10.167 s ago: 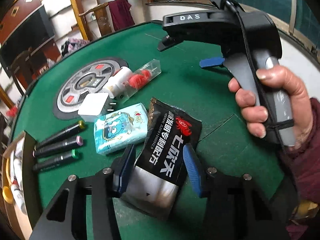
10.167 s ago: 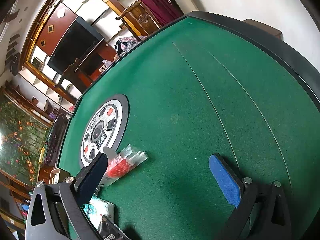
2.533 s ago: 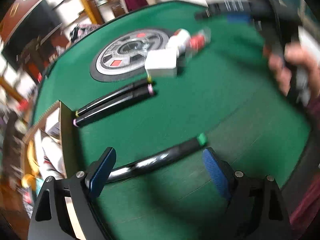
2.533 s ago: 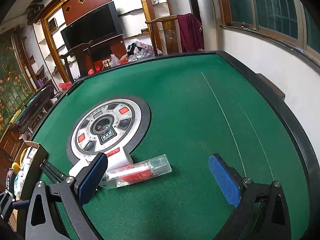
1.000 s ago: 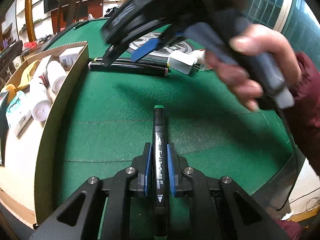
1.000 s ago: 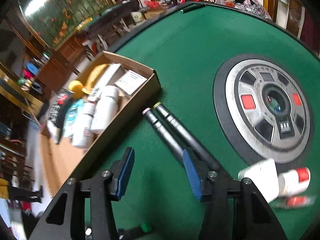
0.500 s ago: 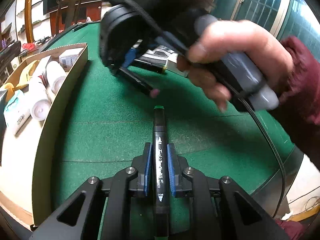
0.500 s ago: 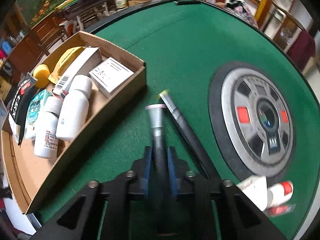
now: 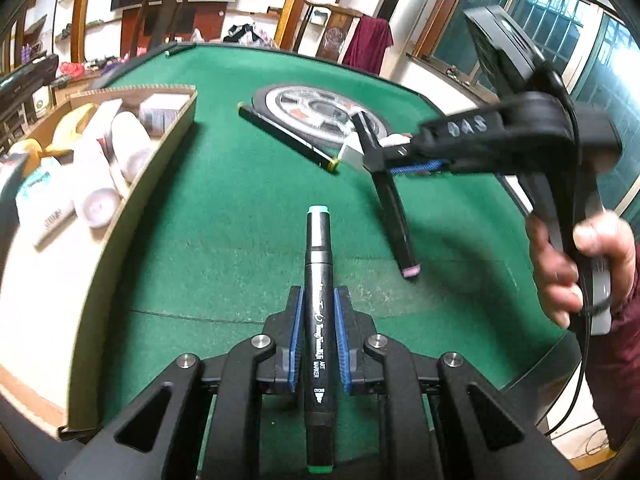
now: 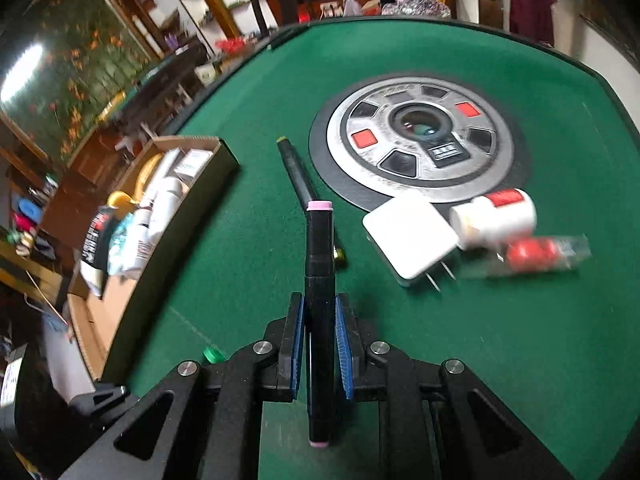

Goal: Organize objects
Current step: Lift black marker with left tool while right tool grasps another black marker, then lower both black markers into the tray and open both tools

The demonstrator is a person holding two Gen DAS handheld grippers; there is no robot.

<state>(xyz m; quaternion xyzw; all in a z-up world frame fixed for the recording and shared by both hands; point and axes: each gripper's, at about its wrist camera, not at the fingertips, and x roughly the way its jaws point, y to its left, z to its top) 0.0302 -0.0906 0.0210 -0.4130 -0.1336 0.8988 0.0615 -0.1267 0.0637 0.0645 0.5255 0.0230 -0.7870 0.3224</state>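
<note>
My left gripper (image 9: 318, 312) is shut on a black green-capped marker (image 9: 318, 264), held above the green felt table (image 9: 224, 216). My right gripper (image 10: 318, 316) is shut on a black pink-capped marker (image 10: 319, 248); it also shows in the left wrist view (image 9: 394, 200), lifted and tilted, with the right gripper (image 9: 404, 162) above the table. A third, yellow-capped marker (image 9: 286, 138) lies on the felt by the round centre panel (image 10: 420, 136). A cardboard box (image 9: 160, 152) at the left holds white bottles and packets.
A white charger plug (image 10: 410, 236), a white bottle (image 10: 496, 216) and a clear tube with red contents (image 10: 536, 258) lie on the felt right of the markers. The box (image 10: 188, 196) sits at the table's left edge. Chairs and shelves stand beyond the table.
My right gripper has lifted the pink-capped marker off the felt and swung it right, away from the yellow-capped one. My left gripper still holds the green-capped marker.
</note>
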